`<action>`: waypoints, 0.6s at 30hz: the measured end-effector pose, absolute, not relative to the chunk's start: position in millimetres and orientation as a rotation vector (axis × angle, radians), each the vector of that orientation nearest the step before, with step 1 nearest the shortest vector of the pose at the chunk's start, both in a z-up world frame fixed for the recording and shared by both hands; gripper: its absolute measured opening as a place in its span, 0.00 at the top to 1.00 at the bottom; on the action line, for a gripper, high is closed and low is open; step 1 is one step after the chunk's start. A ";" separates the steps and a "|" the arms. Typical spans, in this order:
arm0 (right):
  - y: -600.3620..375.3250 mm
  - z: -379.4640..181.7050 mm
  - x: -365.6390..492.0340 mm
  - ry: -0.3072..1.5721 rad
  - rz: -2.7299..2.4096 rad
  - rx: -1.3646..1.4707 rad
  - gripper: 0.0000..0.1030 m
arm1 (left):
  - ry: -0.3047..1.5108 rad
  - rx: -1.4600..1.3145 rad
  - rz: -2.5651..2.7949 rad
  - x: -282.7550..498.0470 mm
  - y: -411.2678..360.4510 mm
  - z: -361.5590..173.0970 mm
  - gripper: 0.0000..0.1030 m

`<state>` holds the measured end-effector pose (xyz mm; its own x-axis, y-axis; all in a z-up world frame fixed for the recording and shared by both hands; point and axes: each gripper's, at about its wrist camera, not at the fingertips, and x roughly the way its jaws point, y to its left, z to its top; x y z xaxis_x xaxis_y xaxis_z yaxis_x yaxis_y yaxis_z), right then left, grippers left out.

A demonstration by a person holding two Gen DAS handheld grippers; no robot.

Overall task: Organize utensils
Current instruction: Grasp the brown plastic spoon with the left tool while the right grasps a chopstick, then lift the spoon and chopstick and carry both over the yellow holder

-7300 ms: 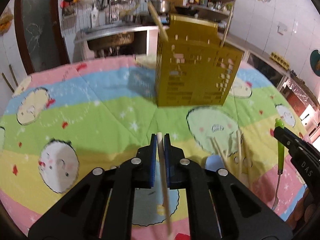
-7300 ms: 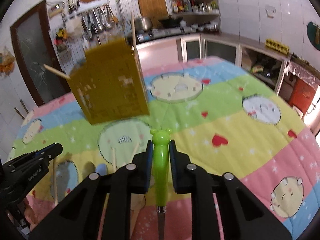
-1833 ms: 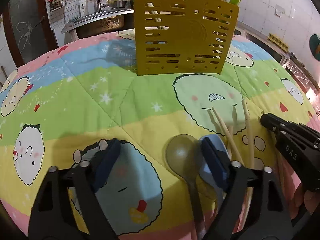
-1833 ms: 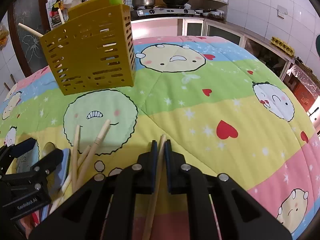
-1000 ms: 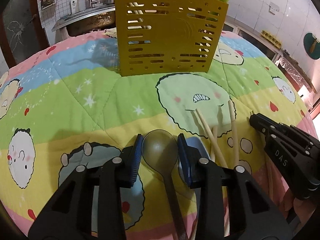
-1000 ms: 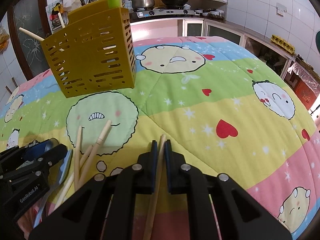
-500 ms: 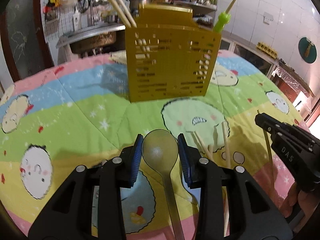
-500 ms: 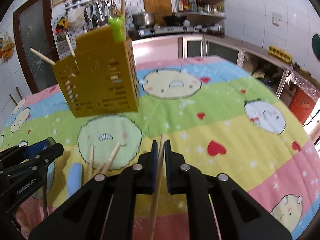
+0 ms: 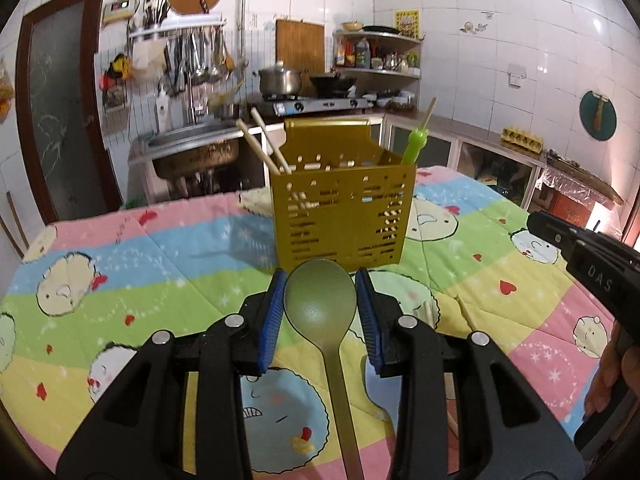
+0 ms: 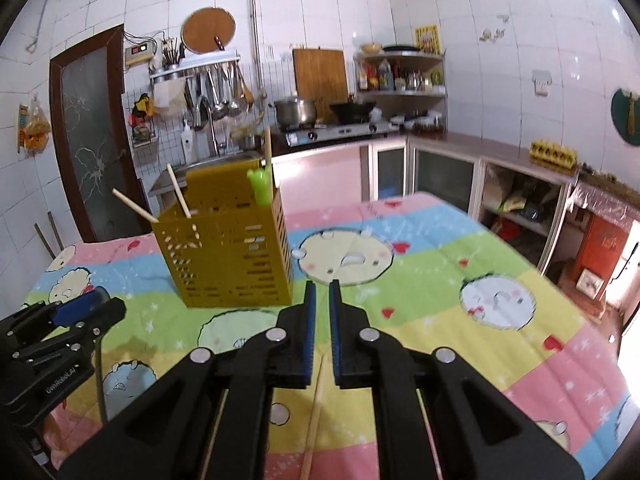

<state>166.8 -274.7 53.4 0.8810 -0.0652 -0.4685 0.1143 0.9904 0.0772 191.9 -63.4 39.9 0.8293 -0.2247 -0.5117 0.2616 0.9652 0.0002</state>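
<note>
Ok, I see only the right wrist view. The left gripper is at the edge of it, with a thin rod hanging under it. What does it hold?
Observer: The left gripper is shut on an olive spoon. Its blue pads press the sides of the bowl, and your rod is the handle.
Operator: Where does the bowl point? I hold a chopstick and want no collision.
Observer: Forward, at the front wall of the yellow holder, about at its middle.
Operator: Does anything lie on the cloth on that side?
Observer: Yes. A pale blue spoon lies on the cloth, mostly hidden under the left gripper.
</note>
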 end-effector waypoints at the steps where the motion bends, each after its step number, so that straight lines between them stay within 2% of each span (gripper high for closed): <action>1: -274.8 51.7 171.4 0.522 -0.085 0.100 0.94 | 0.530 0.085 -0.257 191.0 -64.8 40.5 0.67; 7: -275.1 16.9 196.1 0.656 -0.087 0.092 0.91 | 0.579 0.077 -0.244 202.7 -62.9 32.3 0.67; 10: -276.1 -10.3 211.6 0.743 -0.105 0.101 0.56 | 0.620 0.068 -0.235 212.8 -60.0 21.5 0.67; 15: -274.3 -35.3 229.1 0.839 -0.135 0.061 0.59 | 0.641 0.055 -0.220 224.6 -53.8 15.8 0.67; 17: -273.1 -39.8 234.0 0.867 -0.133 0.056 0.70 | 0.646 0.045 -0.218 229.1 -51.4 16.0 0.67; 18: -271.8 -42.7 238.0 0.885 -0.138 0.048 0.71 | 0.647 0.042 -0.219 230.6 -50.9 16.2 0.67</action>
